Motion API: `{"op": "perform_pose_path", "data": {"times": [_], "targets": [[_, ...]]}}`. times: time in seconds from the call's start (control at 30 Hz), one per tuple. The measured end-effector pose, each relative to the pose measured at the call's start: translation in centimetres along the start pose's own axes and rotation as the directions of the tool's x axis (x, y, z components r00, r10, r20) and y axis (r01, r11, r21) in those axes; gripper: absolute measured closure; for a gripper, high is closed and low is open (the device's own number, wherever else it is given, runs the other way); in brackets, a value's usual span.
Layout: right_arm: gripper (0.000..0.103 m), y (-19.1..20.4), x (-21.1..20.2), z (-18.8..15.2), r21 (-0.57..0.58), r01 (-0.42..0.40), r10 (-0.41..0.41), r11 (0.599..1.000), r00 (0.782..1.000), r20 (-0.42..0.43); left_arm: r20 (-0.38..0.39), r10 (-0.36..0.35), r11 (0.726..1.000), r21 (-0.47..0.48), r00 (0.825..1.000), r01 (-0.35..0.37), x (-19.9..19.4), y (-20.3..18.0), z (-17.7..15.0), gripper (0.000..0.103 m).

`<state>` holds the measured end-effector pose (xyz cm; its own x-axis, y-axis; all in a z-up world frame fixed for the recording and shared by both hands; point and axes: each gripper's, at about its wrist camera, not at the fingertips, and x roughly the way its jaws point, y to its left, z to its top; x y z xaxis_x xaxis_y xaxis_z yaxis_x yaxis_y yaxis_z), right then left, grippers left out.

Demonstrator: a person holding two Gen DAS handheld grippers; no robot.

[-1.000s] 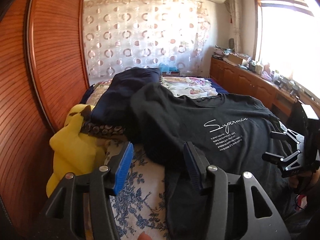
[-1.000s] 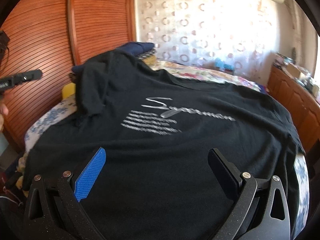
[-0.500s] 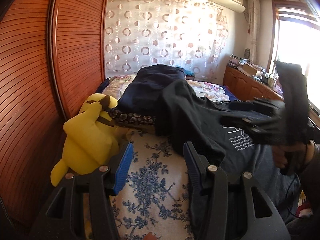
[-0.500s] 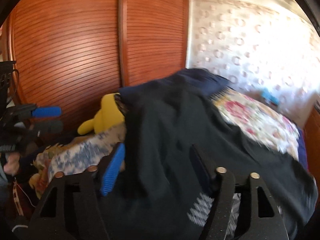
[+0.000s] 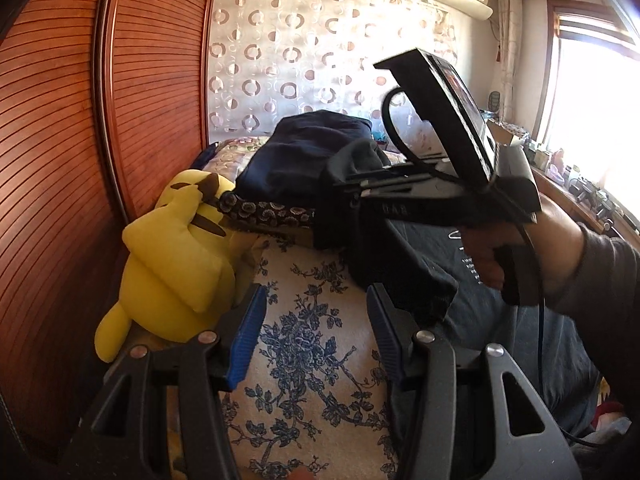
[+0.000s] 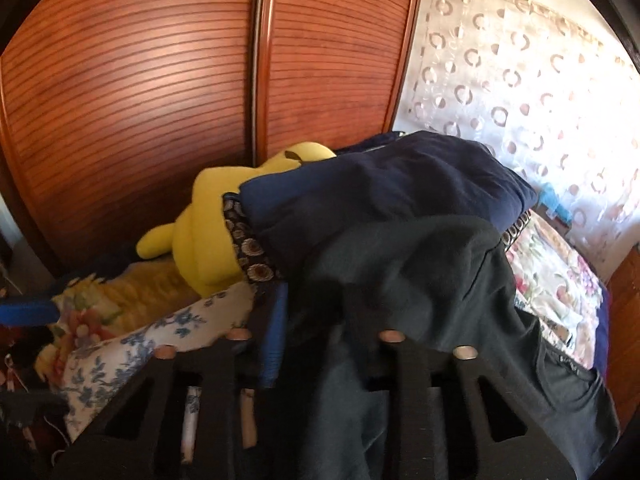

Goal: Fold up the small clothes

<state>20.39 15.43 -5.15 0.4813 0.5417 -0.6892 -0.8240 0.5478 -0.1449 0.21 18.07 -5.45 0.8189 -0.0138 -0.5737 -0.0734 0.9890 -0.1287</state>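
Fingers of the right gripper point(image 6: 310, 344) sit close together with dark cloth bunched between them; they look pinched on the black short-sleeved T-shirt with white lettering point(image 6: 420, 280), though blur in the right wrist view leaves the contact itself uncertain. In the left wrist view that same gripper point(image 5: 352, 192) reaches in from the right, held in the person's right hand point(image 5: 508, 252), its tips buried in a raised fold of the T-shirt point(image 5: 404, 280) at the shirt's far left part. The rest of the shirt lies spread over the right side of the bed, printed side up.

The left gripper point(image 5: 316, 332) hovers near the bed's near edge with its blue-padded fingers point(image 5: 246, 340) spread apart and nothing between them, above the white bedsheet with blue flower print point(image 5: 312, 360).

Just left of the lifted fold sits a yellow plush toy with brown-tipped ears point(image 5: 176, 264), against the reddish slatted wooden wardrobe doors point(image 5: 60, 160). Behind the fold rests a dark navy folded quilt point(image 5: 308, 152) on a black cushion with pale round patterns point(image 5: 264, 212). Far off hangs a sheer curtain with circle pattern point(image 5: 304, 60).
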Motion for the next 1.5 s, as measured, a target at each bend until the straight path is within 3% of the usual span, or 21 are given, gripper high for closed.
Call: {"op": "perform_pose_path", "data": {"times": [0.03, 0.17, 0.37, 0.53, 0.6, 0.67, 0.73, 0.9, 1.03, 1.13, 1.3, 1.4, 1.47, 1.5], "targets": [[0.100, -0.1, -0.1, 0.0, -0.010, -0.010, 0.010, 1.000, 1.000, -0.002, -0.001, 0.000, 1.000, 0.001, 1.000, 0.000, 0.0, -0.1, 0.0, 0.052], [0.102, -1.4, -1.9, 0.0, 0.013, -0.048, 0.047, 0.999, 0.997, 0.055, -0.005, -0.005, 1.000, 0.004, 1.000, 0.005, 0.3, -0.4, 0.0, 0.052], [0.103, -5.9, -5.9, -0.8, 0.108, -0.027, 0.010, 0.994, 0.989, 0.151, 0.002, -0.017, 1.000, 0.022, 1.000, 0.017, 0.2, -1.4, 0.2, 0.052], [0.101, -11.8, -6.4, -3.7, 0.226, 0.097, -0.120, 0.969, 0.988, 0.092, -0.001, -0.029, 0.999, 0.039, 1.000, 0.029, 0.5, -2.4, 0.4, 0.052], [0.087, -13.5, -5.9, -5.1, 0.251, 0.178, -0.191, 0.951, 0.981, 0.027, -0.007, -0.034, 0.998, 0.048, 0.999, 0.035, 0.7, -3.0, 0.4, 0.052], [0.062, -15.0, -5.7, -6.8, 0.269, 0.230, -0.235, 0.935, 0.972, -0.012, -0.013, -0.037, 0.998, 0.056, 0.999, 0.038, 1.0, -3.4, 0.4, 0.052], [0.055, -16.1, -5.7, -8.0, 0.297, 0.248, -0.248, 0.922, 0.968, -0.038, -0.022, -0.039, 0.997, 0.060, 0.999, 0.040, 1.3, -3.8, 0.4, 0.052], [0.055, -16.5, -5.8, -9.4, 0.337, 0.165, -0.164, 0.927, 0.986, -0.030, -0.046, -0.043, 0.997, 0.064, 0.998, 0.046, 2.4, -4.5, 0.1, 0.052], [0.055, -13.8, -4.4, -9.1, 0.337, 0.022, -0.021, 0.941, 1.000, -0.007, -0.078, -0.037, 0.997, 0.060, 0.996, 0.042, 3.7, -4.4, -0.5, 0.052], [0.055, -11.1, -2.8, -8.6, 0.310, -0.035, 0.044, 0.950, 0.999, -0.024, -0.113, -0.022, 0.998, 0.063, 0.993, 0.029, 5.2, -4.2, -1.0, 0.052], [0.055, -7.8, 0.7, -8.0, 0.268, -0.018, 0.046, 0.963, 0.994, -0.098, -0.155, -0.010, 0.998, 0.059, 0.988, 0.019, 6.9, -3.8, -1.4, 0.052], [0.064, -7.2, 1.8, -8.5, 0.237, 0.037, -0.006, 0.971, 0.992, -0.130, -0.162, -0.014, 0.998, 0.055, 0.987, 0.023, 7.1, -3.8, -1.7, 0.052], [0.092, -7.2, 1.6, -8.5, 0.227, 0.032, -0.002, 0.973, 0.991, -0.131, -0.166, -0.015, 0.998, 0.055, 0.986, 0.025, 7.2, -3.9, -1.9, 0.052], [0.095, -7.3, 1.4, -8.6, 0.225, 0.026, 0.004, 0.974, 0.991, -0.130, -0.168, -0.014, 0.998, 0.055, 0.986, 0.024, 7.2, -3.9, -1.9, 0.052]]}}
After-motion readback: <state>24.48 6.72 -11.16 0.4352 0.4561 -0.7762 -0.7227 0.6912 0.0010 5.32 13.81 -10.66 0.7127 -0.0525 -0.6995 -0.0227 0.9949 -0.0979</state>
